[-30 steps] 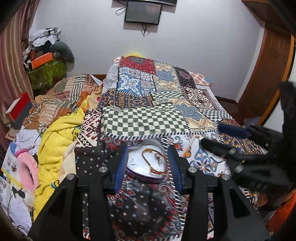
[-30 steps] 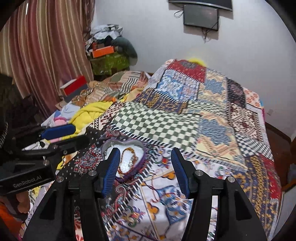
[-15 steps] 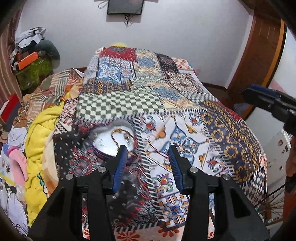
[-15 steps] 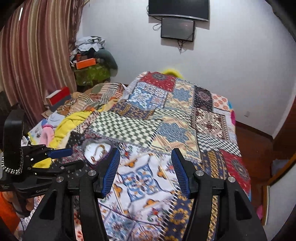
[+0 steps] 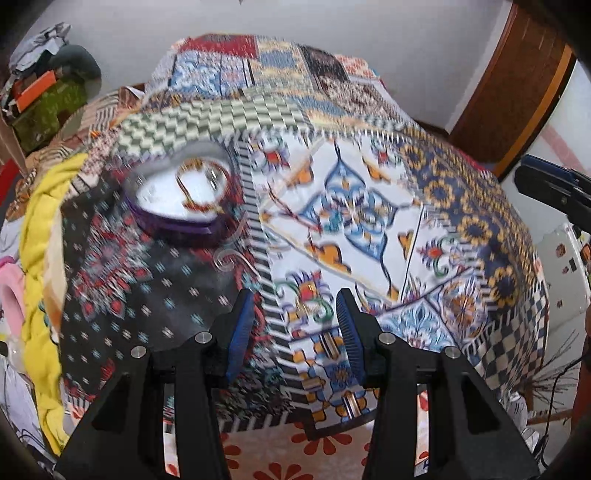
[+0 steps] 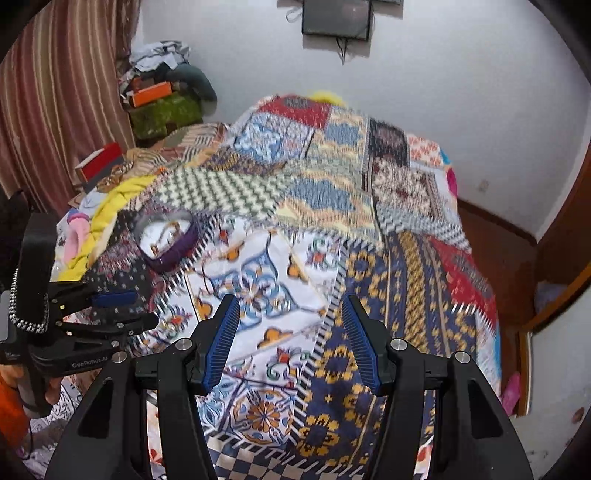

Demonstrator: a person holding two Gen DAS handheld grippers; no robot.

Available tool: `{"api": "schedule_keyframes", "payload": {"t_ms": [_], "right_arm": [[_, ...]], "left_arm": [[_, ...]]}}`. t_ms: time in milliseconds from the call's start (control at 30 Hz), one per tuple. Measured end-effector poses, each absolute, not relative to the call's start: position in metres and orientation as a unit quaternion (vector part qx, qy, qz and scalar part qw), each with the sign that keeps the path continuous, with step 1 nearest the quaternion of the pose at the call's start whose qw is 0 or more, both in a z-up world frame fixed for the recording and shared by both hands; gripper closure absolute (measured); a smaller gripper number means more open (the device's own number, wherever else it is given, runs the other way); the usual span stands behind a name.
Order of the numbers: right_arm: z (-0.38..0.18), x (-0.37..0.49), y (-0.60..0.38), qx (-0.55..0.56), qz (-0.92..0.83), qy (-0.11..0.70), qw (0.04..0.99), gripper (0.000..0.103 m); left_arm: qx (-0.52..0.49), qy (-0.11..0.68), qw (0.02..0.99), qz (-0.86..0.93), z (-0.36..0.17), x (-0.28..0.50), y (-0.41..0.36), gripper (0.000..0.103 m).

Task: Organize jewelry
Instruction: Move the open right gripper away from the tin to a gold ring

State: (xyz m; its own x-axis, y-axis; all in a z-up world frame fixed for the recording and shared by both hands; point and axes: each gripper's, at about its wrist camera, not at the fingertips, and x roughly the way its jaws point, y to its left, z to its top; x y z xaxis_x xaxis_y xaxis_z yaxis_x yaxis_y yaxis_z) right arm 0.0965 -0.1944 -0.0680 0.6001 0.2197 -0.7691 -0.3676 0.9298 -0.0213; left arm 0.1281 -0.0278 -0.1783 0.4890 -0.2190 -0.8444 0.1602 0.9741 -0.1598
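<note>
A heart-shaped purple tin (image 5: 177,199) with a shiny inside sits on the patchwork bedspread (image 5: 351,206), holding a beaded bracelet (image 5: 201,184). In the right wrist view the tin (image 6: 168,240) lies at the left of the bed. My left gripper (image 5: 295,332) hangs open and empty over the bed's near edge, right of and below the tin. My right gripper (image 6: 288,343) is open too, with nothing between its fingers, above the near middle of the bedspread (image 6: 369,258). Both views are motion-blurred.
A yellow blanket (image 5: 40,236) and loose clothes lie along the bed's left side. A cluttered pile with a green box (image 6: 162,110) stands in the far left corner by a striped curtain (image 6: 55,92). A wooden door frame (image 5: 517,85) is on the right, a screen (image 6: 336,16) on the wall.
Both grippers have pulled back from the tin towards the bed's near edge; the tin now appears farther away and to the left. Both stayed open and empty.
</note>
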Motion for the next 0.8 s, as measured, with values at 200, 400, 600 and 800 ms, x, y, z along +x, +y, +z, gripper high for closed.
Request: {"api": "schedule_keyframes", "payload": {"t_ms": [200, 400, 600, 800], "right_arm": [[-0.095, 0.101, -0.201, -0.086, 0.16, 0.446, 0.877, 0.049], [-0.115, 0.11, -0.205, -0.083, 0.158, 0.466, 0.867, 0.049], [-0.131, 0.125, -0.204, -0.086, 0.156, 0.485, 0.856, 0.049], [-0.146, 0.141, -0.197, -0.097, 0.158, 0.501, 0.845, 0.049]], "left_arm": [[-0.025, 0.509, 0.852, -0.117, -0.199, 0.129, -0.038, 0.058], [-0.025, 0.505, 0.855, -0.118, -0.205, 0.134, -0.042, 0.065], [-0.035, 0.497, 0.86, -0.11, -0.209, 0.139, -0.036, 0.083], [-0.06, 0.495, 0.859, -0.112, -0.211, 0.14, -0.031, 0.087]]}}
